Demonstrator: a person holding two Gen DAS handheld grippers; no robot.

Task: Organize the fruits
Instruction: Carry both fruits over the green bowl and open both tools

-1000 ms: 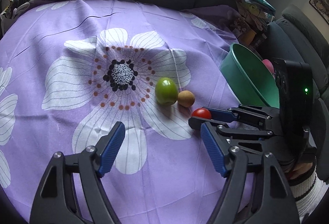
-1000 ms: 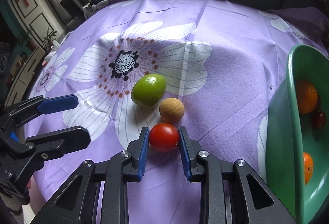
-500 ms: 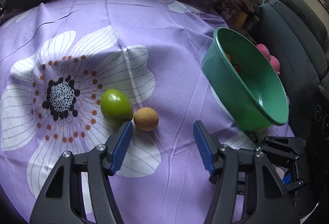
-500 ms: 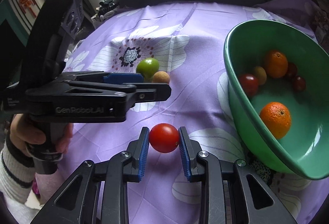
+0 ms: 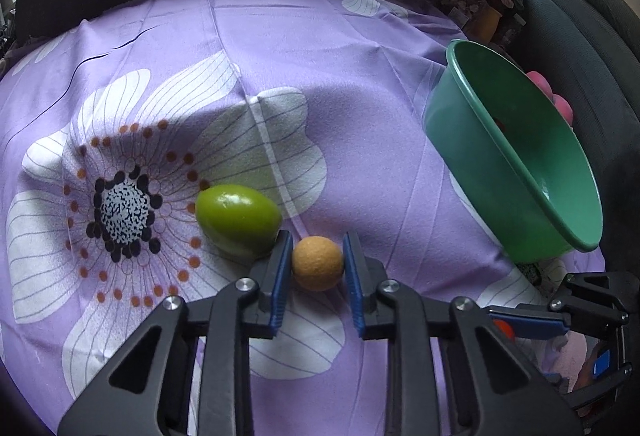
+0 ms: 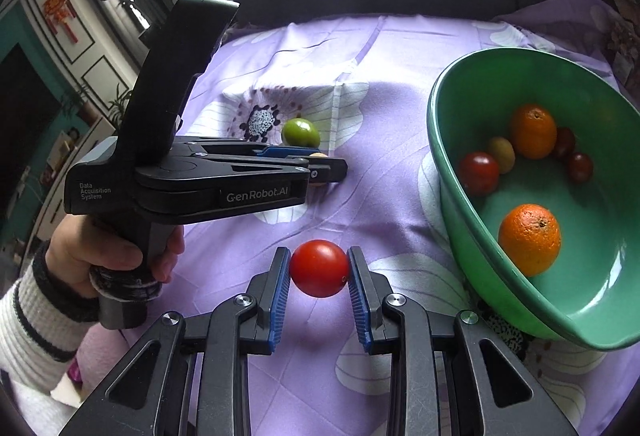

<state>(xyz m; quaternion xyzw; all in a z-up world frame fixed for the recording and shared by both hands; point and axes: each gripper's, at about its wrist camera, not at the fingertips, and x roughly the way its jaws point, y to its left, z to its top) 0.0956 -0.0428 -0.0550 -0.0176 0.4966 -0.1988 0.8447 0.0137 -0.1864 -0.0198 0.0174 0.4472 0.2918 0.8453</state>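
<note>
Purple flower-print cloth (image 5: pixel 360 83) carries tilted green plastic bowl (image 6: pixel 472 220) holding fruit. Right gripper (image 6: pixel 319 276) clamps round red tomato (image 6: pixel 319 268), raised beside bowl. Left gripper (image 5: pixel 316 268) pinches small tan round fruit (image 5: pixel 317 263) on cloth, beside green oval fruit (image 5: pixel 238 222).

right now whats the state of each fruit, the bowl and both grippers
left gripper: shut on tan round fruit
right gripper: shut on red tomato, lifted off the cloth
green fruit: lying loose on cloth
green bowl: tilted, holding two oranges and small fruits
</note>
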